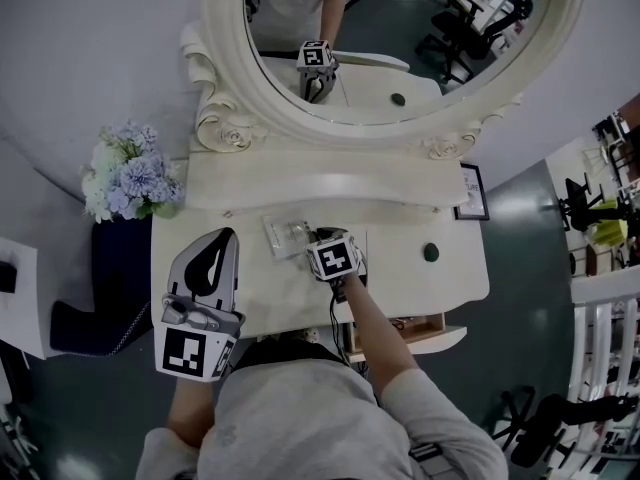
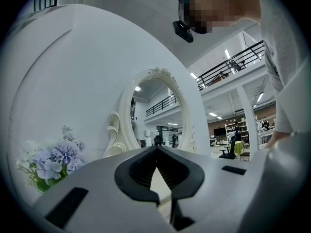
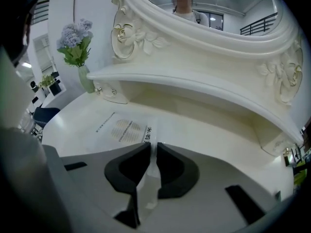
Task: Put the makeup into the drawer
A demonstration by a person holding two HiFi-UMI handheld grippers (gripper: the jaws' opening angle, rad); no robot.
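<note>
A flat white makeup packet (image 3: 124, 130) with dark print lies on the cream vanity table (image 1: 410, 268), below the shelf. My right gripper (image 3: 152, 145) points steeply down at it, and its jaws are closed on the packet's near edge, which runs up between the pads. From the head view the right gripper (image 1: 322, 236) is at the table's middle with the packet (image 1: 288, 232) to its left. The drawer (image 1: 425, 326) stands pulled out under the table's front right. My left gripper (image 1: 216, 240) is held level over the table's front left, shut and empty; its tips (image 2: 156, 148) meet.
An oval mirror (image 1: 400, 48) in a carved frame rises behind the shelf (image 1: 330, 183). A vase of blue flowers (image 1: 125, 173) stands at the left end. A small dark green object (image 1: 431, 252) and a framed card (image 1: 471, 190) are at the right.
</note>
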